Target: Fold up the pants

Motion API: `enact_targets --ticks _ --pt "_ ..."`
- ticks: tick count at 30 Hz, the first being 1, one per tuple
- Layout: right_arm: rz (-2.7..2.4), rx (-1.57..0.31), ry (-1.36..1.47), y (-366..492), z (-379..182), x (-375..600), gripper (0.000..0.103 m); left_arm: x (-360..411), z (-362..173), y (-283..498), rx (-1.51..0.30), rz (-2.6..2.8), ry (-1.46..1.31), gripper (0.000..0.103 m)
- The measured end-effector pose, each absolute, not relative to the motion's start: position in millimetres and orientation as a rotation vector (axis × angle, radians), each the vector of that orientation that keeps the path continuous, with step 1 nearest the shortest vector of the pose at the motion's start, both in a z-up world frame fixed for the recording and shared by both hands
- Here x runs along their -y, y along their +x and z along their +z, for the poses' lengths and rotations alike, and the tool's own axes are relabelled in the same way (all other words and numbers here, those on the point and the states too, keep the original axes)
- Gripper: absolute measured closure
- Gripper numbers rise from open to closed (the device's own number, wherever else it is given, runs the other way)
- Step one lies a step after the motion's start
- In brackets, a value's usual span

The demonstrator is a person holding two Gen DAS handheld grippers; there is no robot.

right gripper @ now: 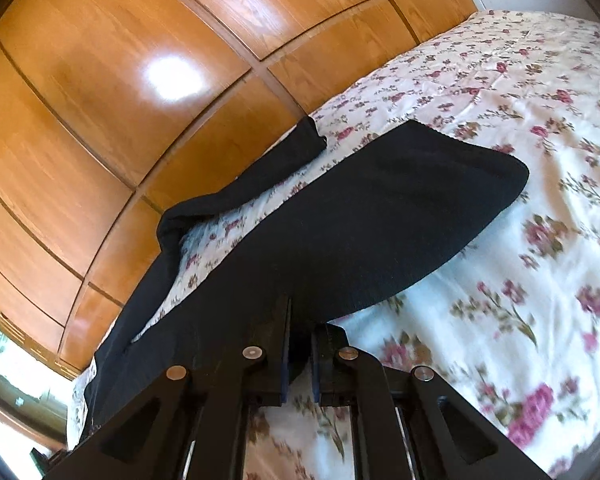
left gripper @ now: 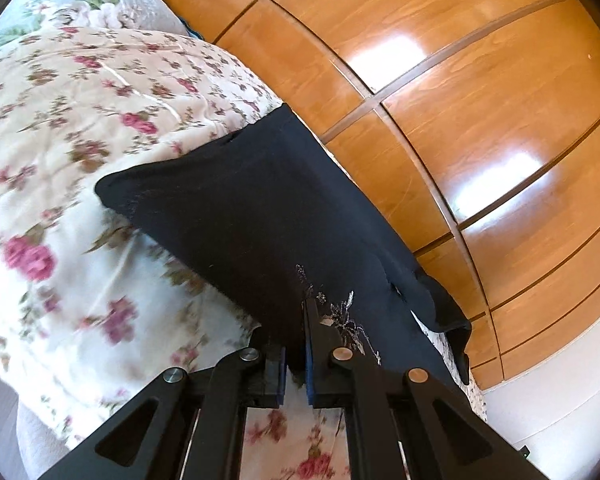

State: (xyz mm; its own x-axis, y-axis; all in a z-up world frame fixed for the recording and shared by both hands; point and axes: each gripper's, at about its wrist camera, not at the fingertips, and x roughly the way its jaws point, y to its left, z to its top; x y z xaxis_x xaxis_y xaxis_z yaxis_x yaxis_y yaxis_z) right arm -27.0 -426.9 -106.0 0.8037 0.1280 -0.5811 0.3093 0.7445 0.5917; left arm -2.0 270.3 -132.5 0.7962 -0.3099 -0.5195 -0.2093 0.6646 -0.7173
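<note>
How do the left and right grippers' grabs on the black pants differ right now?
The left gripper clamps the black pants right beside a silvery embroidered patch; the right gripper clamps plain black cloth. In the left view the wooden panelling lies right of the cloth and the floral bedspread left; the right view mirrors that. Shared: both are shut on a bunched fold lifted off the bedspread.
</note>
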Motion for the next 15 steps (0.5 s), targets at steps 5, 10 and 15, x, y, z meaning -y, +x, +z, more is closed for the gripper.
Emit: enact_targets --ticks 5,10,15 --pt "-0.115 -0.662 0.749 -40 -108 425 0.095 -276 -138 -15 -0.669 -0.046 -0.885 0.097" --pt "-0.119 -0.672 0.764 -51 -109 422 0.095 -279 -135 -26 -0.661 -0.035 -0.878 0.097" --pt "-0.133 -0.688 0.821 -48 -120 426 0.092 -280 -144 -24 -0.648 -0.076 -0.940 0.095"
